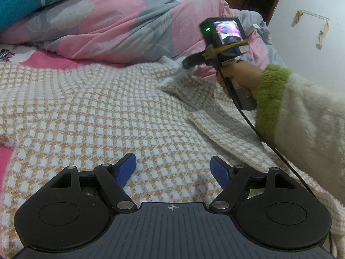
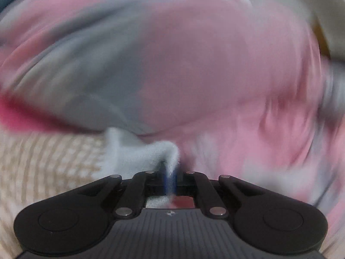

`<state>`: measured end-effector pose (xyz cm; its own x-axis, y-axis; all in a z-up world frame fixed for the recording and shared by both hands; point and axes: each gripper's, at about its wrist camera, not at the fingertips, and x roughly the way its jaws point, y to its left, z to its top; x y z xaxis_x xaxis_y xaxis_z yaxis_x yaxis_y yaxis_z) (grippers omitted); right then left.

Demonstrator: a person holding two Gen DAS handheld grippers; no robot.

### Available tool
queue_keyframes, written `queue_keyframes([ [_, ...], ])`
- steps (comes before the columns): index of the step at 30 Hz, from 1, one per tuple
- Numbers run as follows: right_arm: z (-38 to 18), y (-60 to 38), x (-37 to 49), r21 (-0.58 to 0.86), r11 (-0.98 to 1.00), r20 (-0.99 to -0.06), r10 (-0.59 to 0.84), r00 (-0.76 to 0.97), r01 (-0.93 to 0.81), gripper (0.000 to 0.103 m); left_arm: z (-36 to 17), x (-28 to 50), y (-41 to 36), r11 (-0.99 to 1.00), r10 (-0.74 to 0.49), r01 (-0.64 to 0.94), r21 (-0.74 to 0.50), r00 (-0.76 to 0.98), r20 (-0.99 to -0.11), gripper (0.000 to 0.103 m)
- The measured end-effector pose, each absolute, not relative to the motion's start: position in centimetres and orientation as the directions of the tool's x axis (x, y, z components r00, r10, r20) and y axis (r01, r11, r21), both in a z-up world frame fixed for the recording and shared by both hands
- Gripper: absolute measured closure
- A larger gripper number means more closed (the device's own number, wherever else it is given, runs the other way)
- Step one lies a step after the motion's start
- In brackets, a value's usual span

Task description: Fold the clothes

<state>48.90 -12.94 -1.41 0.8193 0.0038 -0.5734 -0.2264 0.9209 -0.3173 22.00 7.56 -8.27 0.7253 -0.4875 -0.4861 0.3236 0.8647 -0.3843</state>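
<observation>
I have the checked knit sweater (image 1: 90, 112) spread flat on the bed (image 1: 6, 161), filling the middle of the left wrist view; its long axis seems to run from lower left to upper right of the frame. My left gripper (image 1: 172, 170) hovers over it at bottom centre, blue pads wide apart, nothing between them. My right gripper (image 2: 171, 178) is clamped on the sweater's white edge, right of centre in the left view, lifting a corner. The pink and grey quilt (image 1: 112, 21) is heaped behind, upper frame.
</observation>
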Motion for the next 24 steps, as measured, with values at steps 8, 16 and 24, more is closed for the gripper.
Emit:
queue_keyframes([
  [8,2.8,-20.4,49.9,0.327,0.921,-0.564,0.371,0.738,-0.213,0.060,-8.2,21.9,7.4,0.866,-0.485,0.320,-0.385,0.727,-0.486,0.026],
  [16,0.3,-17.8,53.9,0.302,0.923,-0.735,0.384,0.558,-0.238,0.053,-8.3,21.9,7.3,0.865,-0.486,0.322,-0.385,0.727,-0.484,0.025],
  [24,3.0,-16.6,46.3,0.135,0.823,-0.601,0.511,0.615,-0.551,0.087,-8.3,22.0,7.1,0.865,-0.487,0.322,-0.386,0.728,-0.484,0.025],
])
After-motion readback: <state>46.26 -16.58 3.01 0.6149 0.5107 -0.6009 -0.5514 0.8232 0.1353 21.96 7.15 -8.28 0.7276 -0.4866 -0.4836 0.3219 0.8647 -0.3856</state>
